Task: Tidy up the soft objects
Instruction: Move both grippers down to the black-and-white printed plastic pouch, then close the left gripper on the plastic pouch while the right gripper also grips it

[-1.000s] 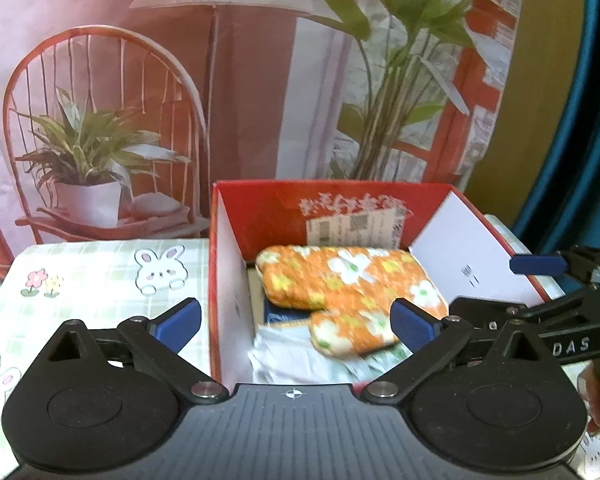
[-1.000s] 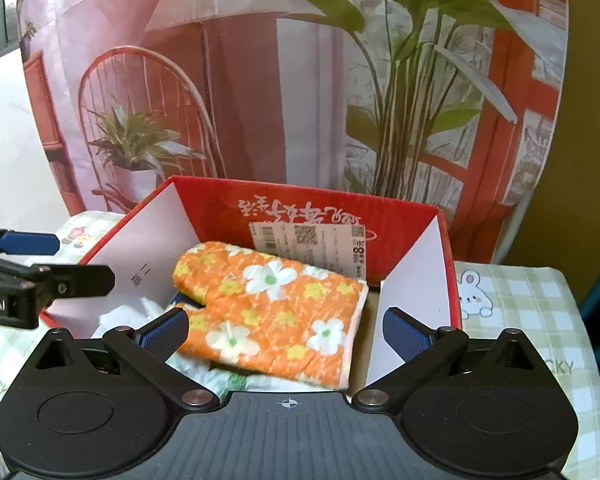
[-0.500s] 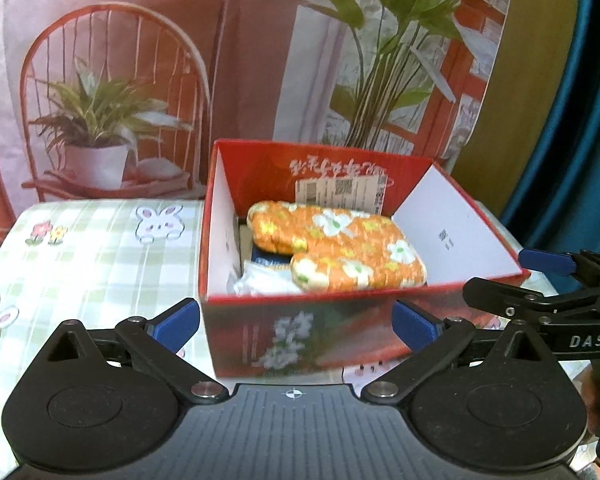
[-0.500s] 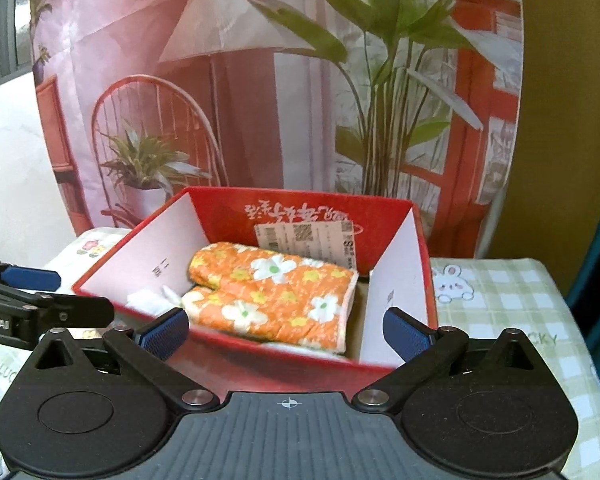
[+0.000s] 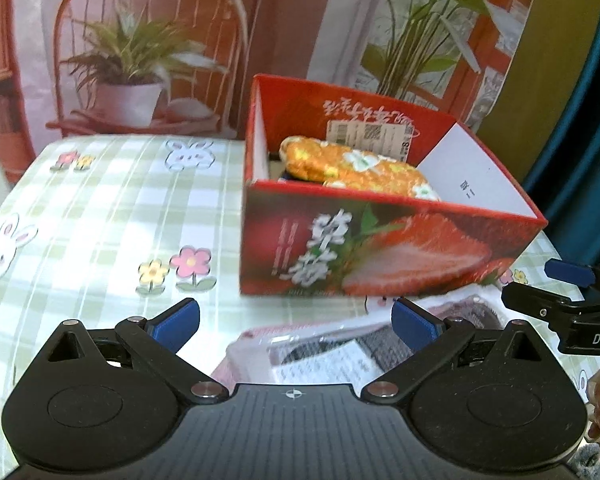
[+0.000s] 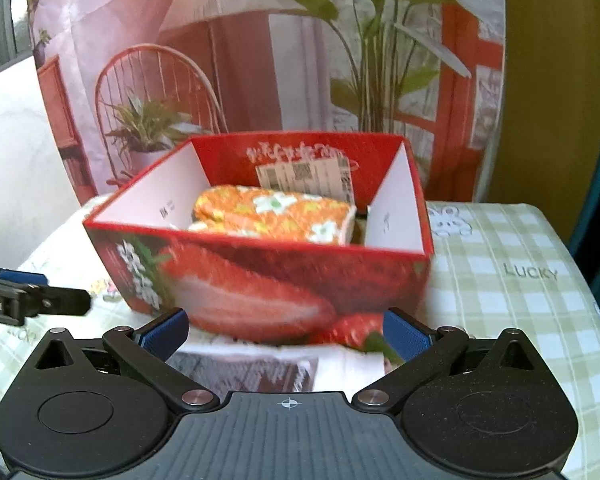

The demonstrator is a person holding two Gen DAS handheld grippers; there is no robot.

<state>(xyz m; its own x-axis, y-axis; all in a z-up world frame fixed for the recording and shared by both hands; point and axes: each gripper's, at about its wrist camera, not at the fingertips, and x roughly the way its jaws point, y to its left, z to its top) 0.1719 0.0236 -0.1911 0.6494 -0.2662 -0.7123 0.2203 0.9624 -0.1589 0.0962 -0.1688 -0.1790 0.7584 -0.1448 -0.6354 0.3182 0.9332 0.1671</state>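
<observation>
A red strawberry-print box (image 5: 380, 248) stands on the checked tablecloth and also shows in the right wrist view (image 6: 260, 280). An orange floral oven mitt (image 5: 352, 168) lies inside it on other soft items, also in the right wrist view (image 6: 276, 216). A clear packet holding a grey knitted item (image 5: 340, 352) lies on the table in front of the box, between both grippers; it also shows in the right wrist view (image 6: 252, 368). My left gripper (image 5: 296, 322) is open and empty just above the packet. My right gripper (image 6: 286, 332) is open and empty over the packet's other end.
The green checked tablecloth (image 5: 100, 216) with rabbits and flowers stretches left of the box. A printed backdrop (image 5: 148, 40) of a chair and plants stands behind the table. A teal curtain (image 5: 580, 160) hangs at the right.
Both grippers have pulled back from over the box and dropped lower. The box's front face and the packet in front of it have come into view.
</observation>
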